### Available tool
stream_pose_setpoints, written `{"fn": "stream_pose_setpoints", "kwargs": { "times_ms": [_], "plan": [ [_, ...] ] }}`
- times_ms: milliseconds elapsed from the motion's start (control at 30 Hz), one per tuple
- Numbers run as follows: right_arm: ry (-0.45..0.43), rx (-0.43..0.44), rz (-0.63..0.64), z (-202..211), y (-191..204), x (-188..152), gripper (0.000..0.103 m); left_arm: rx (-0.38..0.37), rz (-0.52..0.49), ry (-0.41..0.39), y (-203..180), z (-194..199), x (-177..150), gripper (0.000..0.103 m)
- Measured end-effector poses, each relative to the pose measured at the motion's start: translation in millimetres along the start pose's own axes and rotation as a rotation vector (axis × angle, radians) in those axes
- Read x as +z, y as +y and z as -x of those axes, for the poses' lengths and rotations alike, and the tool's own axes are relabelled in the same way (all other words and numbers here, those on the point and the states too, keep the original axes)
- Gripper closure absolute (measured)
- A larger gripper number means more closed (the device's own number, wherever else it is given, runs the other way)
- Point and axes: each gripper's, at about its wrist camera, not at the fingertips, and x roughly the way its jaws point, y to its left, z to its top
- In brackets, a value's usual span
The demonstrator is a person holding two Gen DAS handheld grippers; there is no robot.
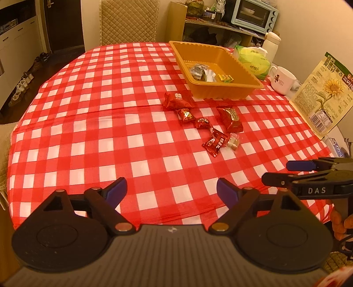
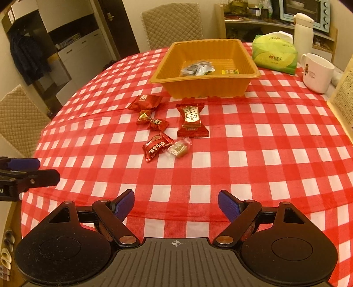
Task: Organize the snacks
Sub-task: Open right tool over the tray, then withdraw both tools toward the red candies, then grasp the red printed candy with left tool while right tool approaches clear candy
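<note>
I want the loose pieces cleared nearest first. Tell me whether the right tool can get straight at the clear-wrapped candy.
Probably yes. The right tool is open and empty, and only bare tablecloth lies between it and the clear-wrapped candy. The red packet touches the candy's left side, so it may get nudged.

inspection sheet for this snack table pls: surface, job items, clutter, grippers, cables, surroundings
Surface: round table under a red-and-white checked cloth, creased along the near edge.
Job's things: orange plastic tray already holding a few wrapped snacks; six wrapped candies loose in front of it, among them a large red packet and a clear-wrapped sweet.
Clutter: green tissue pack, white mug, white flask, sunflower seed bag.
Grippers: left hand-held gripper open, nothing between the pads; right hand-held gripper open, also empty; both short of the candies.
Cables: nothing seen.
Surroundings: quilted chairs, shelf with a blue toaster oven, shoes on the floor.
</note>
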Motion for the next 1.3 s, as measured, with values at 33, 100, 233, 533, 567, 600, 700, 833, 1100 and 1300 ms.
{"fn": "stream_pose_setpoints", "kwargs": {
  "times_ms": [33,100,233,533,567,600,700,833,1100,1300],
  "plan": [
    [0.001,0.001,-0.001,-1.6,-1.3,1.0,0.021,-0.001,-0.002,0.004,-1.1,-2.1,-0.1,0.018],
    [0.003,0.003,-0.003,-4.5,-3.9,2.5,0.024,-0.004,-0.004,0.009,-3.6,-6.5,-0.5,0.019],
    [0.007,0.004,-0.008,-10.2,-9.3,5.7,0.028,-0.014,-0.017,0.012,-11.3,-16.4,0.4,0.021],
    [0.009,0.008,0.005,-23.9,-21.4,14.7,0.033,-0.041,-0.091,0.017,-31.7,-48.8,7.4,0.034],
    [0.009,0.007,0.005,-23.9,-21.4,14.6,0.033,-0.043,-0.103,0.019,-34.6,-53.3,8.8,0.034],
    [0.009,0.007,0.004,-25.2,-23.1,15.9,0.033,-0.046,-0.117,0.021,-37.9,-57.9,10.3,0.034],
    [0.009,0.004,-0.001,-29.5,-30.5,20.6,0.034,-0.054,-0.181,0.026,-49.0,-71.9,14.2,0.037],
    [0.006,-0.004,-0.013,-32.1,-39.8,25.3,0.034,-0.062,-0.241,0.026,-58.6,-89.5,22.5,0.043],
    [0.006,-0.018,-0.05,-33.3,-56.8,29.0,0.034,-0.067,-0.314,0.037,-69.9,-116.7,39.9,0.052],
    [0.006,-0.023,-0.07,-33.2,-64.3,29.2,0.034,-0.077,-0.336,0.053,-74.2,-132.3,48.8,0.063]
  ]
}}
